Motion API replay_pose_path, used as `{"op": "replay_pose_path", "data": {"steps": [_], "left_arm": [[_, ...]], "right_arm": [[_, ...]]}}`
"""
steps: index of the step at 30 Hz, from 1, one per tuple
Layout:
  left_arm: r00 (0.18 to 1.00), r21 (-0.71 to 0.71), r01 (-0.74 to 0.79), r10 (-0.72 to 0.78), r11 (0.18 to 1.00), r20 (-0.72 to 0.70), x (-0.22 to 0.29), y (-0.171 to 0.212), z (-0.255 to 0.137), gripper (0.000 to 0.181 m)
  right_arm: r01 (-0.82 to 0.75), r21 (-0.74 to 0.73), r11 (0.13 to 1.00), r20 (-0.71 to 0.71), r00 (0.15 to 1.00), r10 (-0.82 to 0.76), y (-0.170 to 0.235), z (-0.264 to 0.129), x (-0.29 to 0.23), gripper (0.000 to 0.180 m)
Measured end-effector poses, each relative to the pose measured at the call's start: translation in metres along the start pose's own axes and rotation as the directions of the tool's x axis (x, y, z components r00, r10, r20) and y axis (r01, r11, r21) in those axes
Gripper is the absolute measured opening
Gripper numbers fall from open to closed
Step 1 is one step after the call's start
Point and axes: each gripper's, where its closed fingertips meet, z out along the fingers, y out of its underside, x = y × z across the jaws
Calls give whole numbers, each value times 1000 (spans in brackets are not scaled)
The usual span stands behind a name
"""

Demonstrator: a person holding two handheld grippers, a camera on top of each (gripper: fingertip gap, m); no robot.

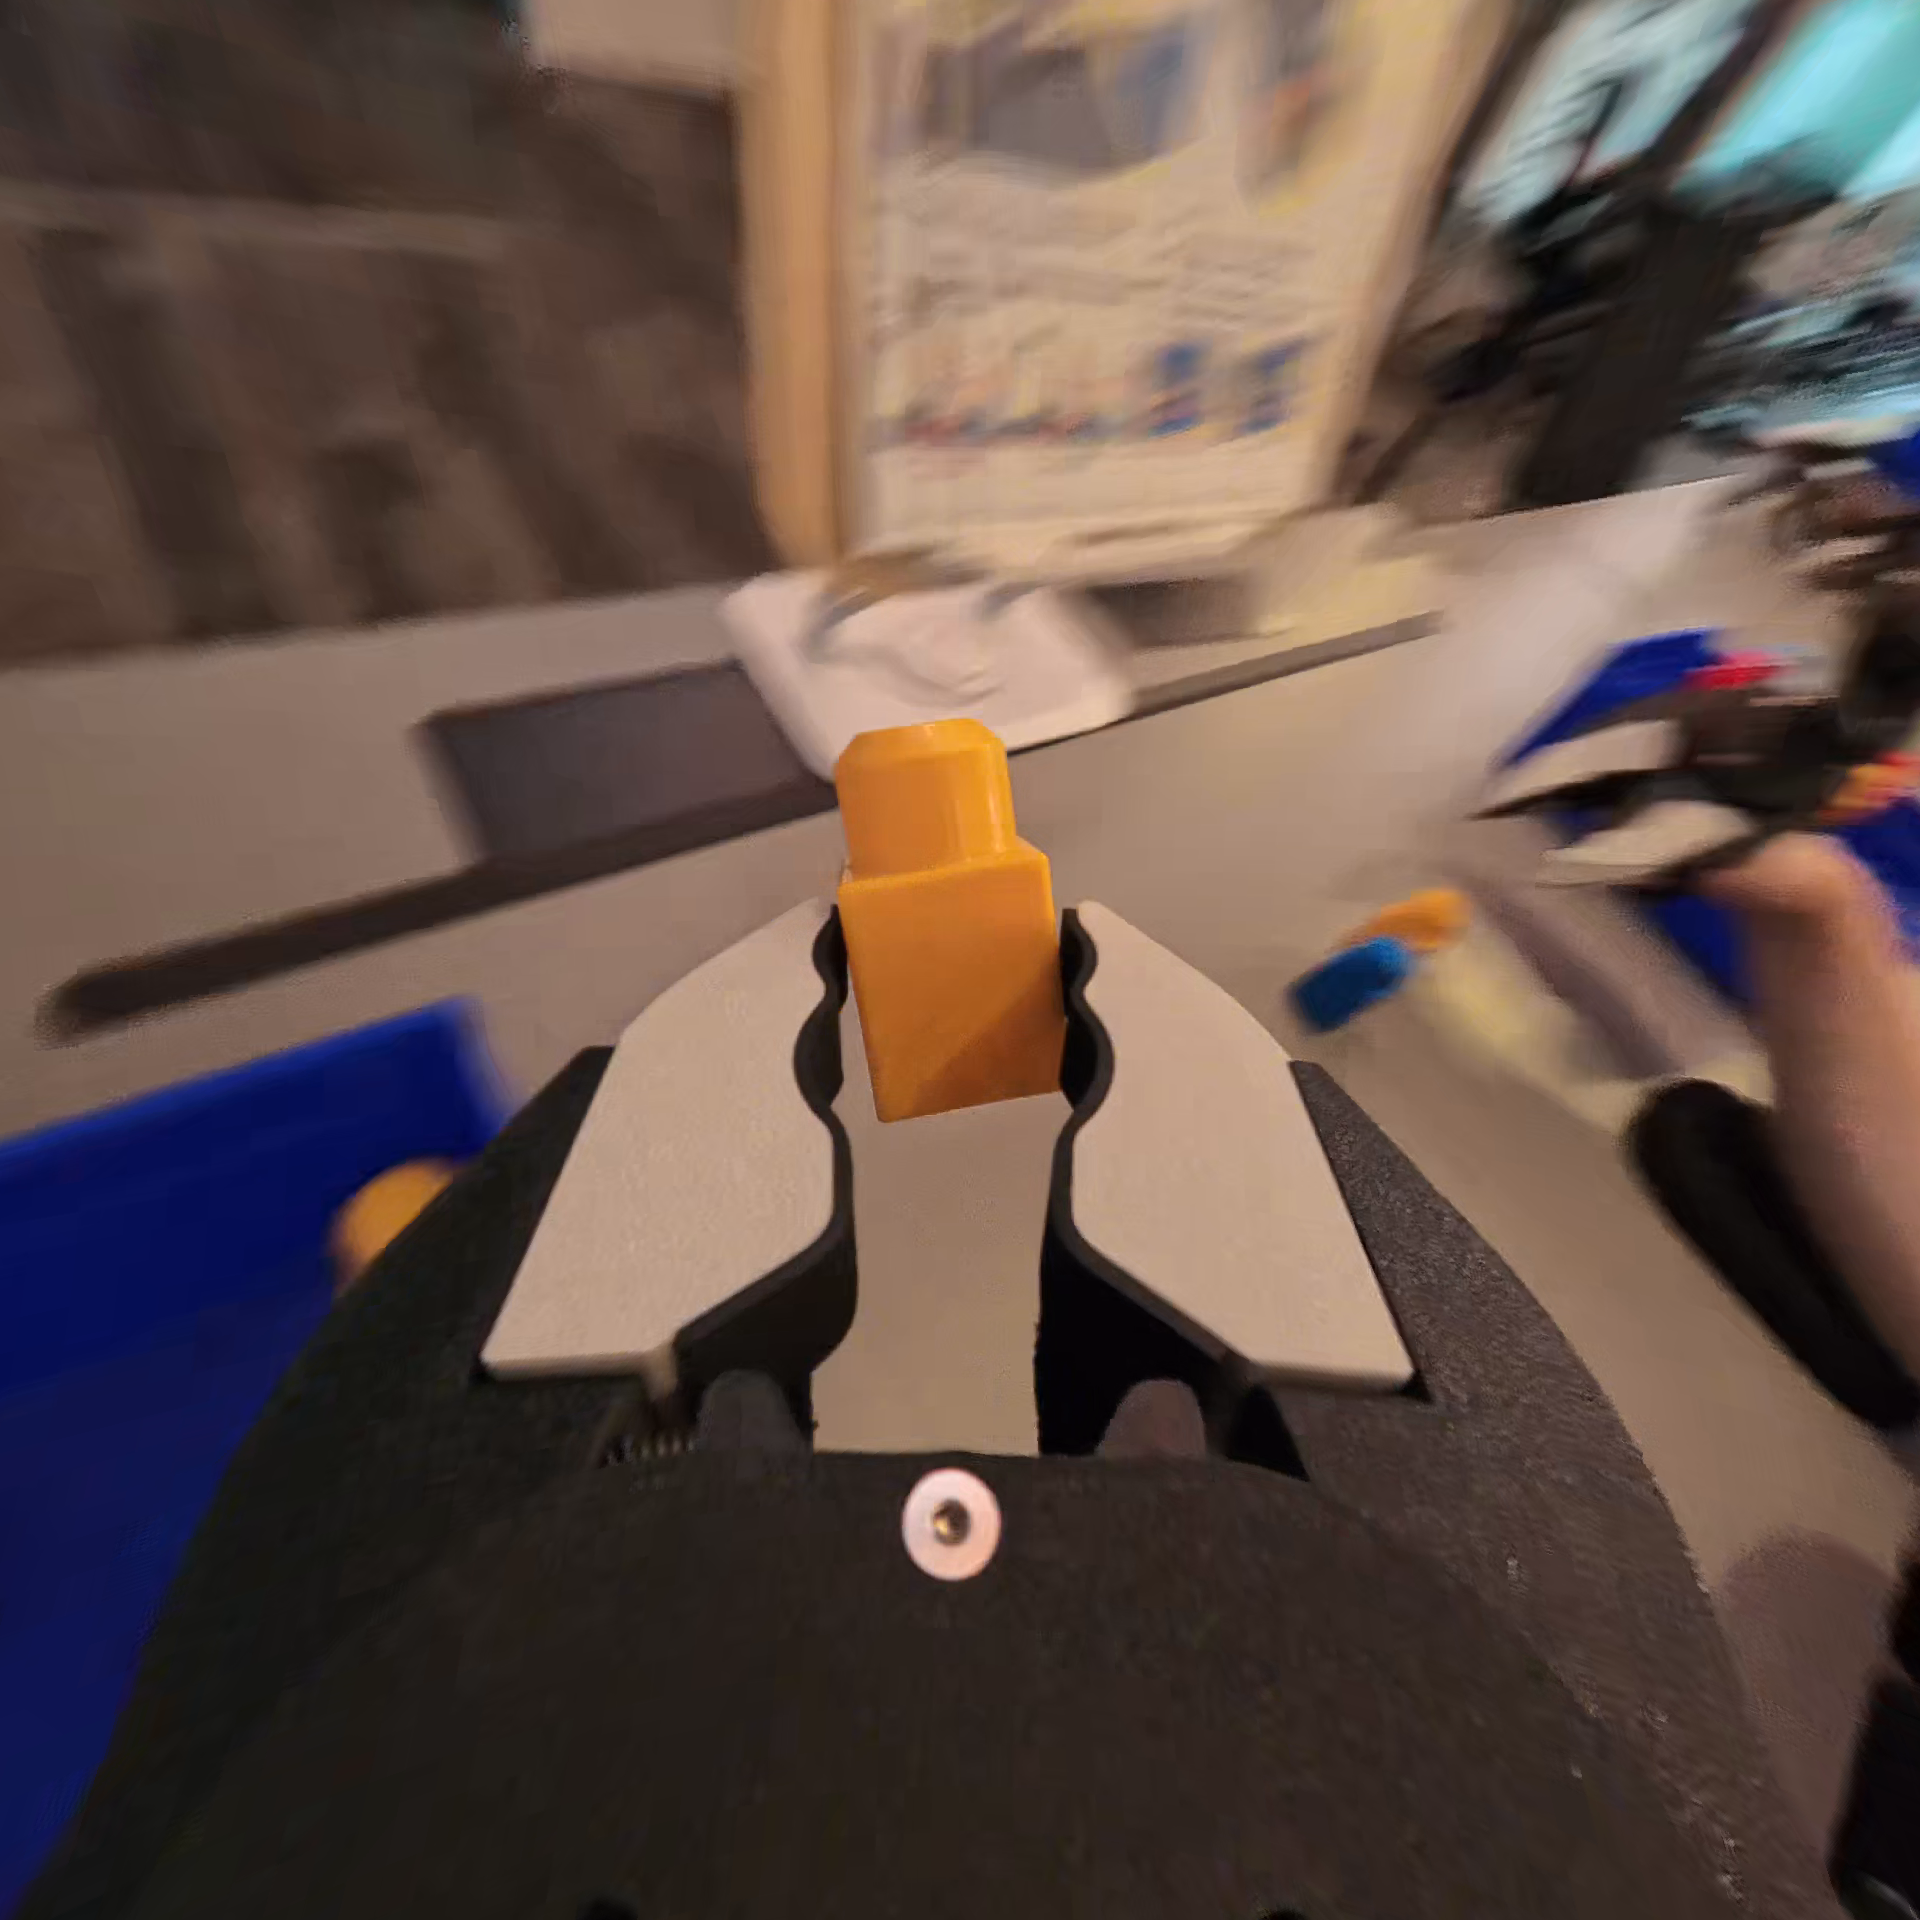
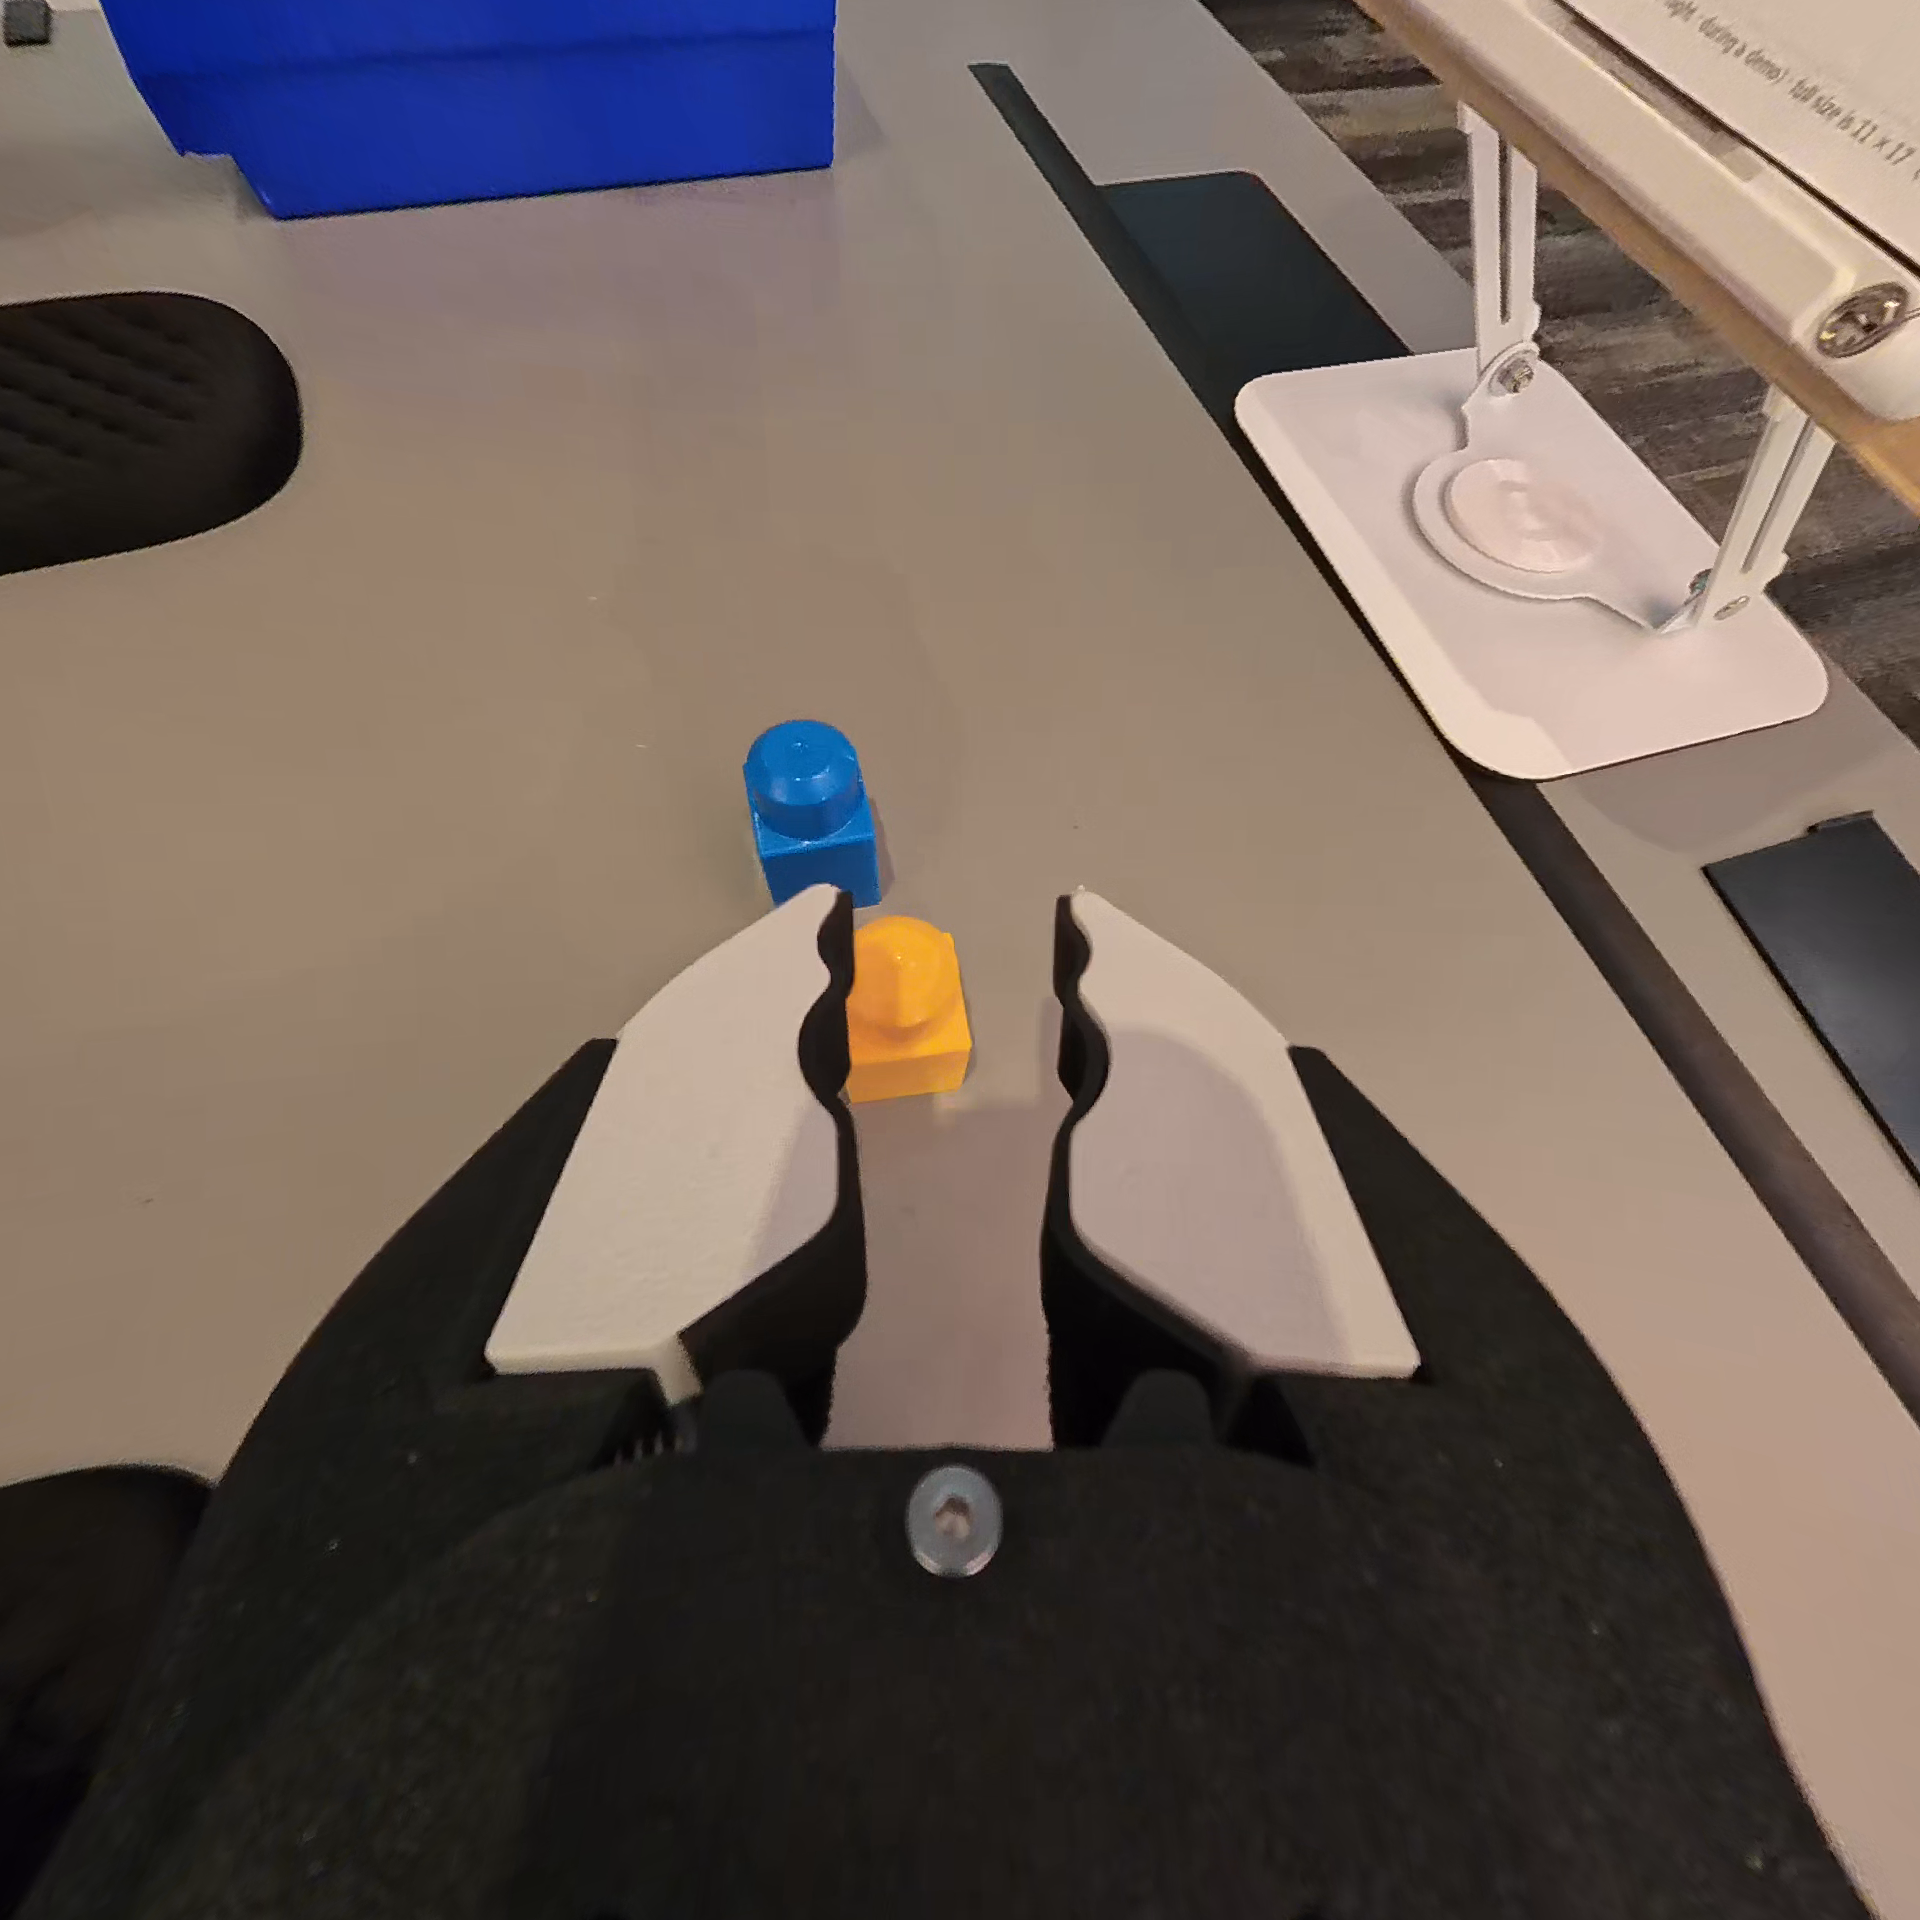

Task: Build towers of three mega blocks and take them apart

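Left tongs (image 1: 951, 997): clamped on an orange block (image 1: 948, 935), stud up, held clear of the bench (image 1: 260, 852); the pads grip its lower body on both flanks and the block sits slightly skewed between them.
Right tongs (image 2: 951, 997): apart and empty, hovering low over the bench (image 2: 520, 623) with a second orange block (image 2: 906, 1013) inside the gap, hard against the left-hand finger (image 2: 717, 1101).
Blue block (image 2: 812, 816): upright on the bench just beyond the second orange block, close to it, seemingly not touching.
Blue bin (image 2: 488, 94): at the far side of the bench, well away from the loose blocks; the left wrist view shows its wall (image 1: 187, 1247) near the tongs and an orange piece (image 1: 390, 1210) at its edge.
Background: the left wrist view is heavily smeared, so the bench detail there is unreliable; a white stand base (image 2: 1527, 582) sits to the right.
Step in hand, as I judge it: bringing the held orange block over to start a tower.
Doing it well: centre the right tongs on the bench block before closing, so it is steadied squarely; level the carried block, line its hollow over the stud, then press straight down.
Risk: an off-centre squeeze could nudge the orange block into the blue one.
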Motion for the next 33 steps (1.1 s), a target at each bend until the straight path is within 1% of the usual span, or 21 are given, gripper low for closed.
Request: {"op": "replay_pose_path", "data": {"steps": [2,4,6,8,13,16,19,22,24,25,28,29,30,33], "left_arm": [[978,151,-60,88,987,-190,74,-12,4,39],[938,260,-43,129,965,-323,130,-10,9,39],[878,311,29,125,950,-462,173,-4,16,38],[830,315,71,119,946,-544,197,4,28,38],[788,306,86,123,948,-603,212,14,62,38],[756,293,122,102,948,-646,217,4,72,38],[699,310,156,116,938,-706,224,-11,73,38],[678,315,154,132,937,-723,226,-20,82,38],[664,319,142,149,937,-733,229,-22,85,37],[670,312,129,149,941,-727,228,-21,89,37],[689,330,82,186,941,-701,224,-16,93,37],[684,332,78,192,940,-703,223,-13,93,37],[682,331,76,194,941,-706,221,-11,94,37],[645,314,44,214,948,-734,223,1,96,37]], "right_arm": [[2,5,1000,13,1000,-2,-2,2,-3,36],[13,14,1000,30,999,-14,-6,5,-7,37],[9,3,1000,57,998,-9,-4,8,-11,37],[-7,-19,1000,86,996,9,3,9,-15,38],[-88,-35,996,136,986,92,22,11,-17,47],[-130,-17,991,158,979,132,28,12,-17,49],[-144,1,990,167,976,142,31,15,-16,52],[-143,-10,990,164,976,142,35,22,-17,58],[-132,-46,990,153,979,137,43,27,-17,59],[-130,-62,990,152,979,138,46,30,-17,59],[-121,-96,988,155,979,135,51,38,-17,56],[-109,-116,987,150,981,126,54,41,-17,51],[-95,-136,986,149,982,115,57,43,-17,36],[-118,-110,987,151,979,134,46,40,-17,36]]}}
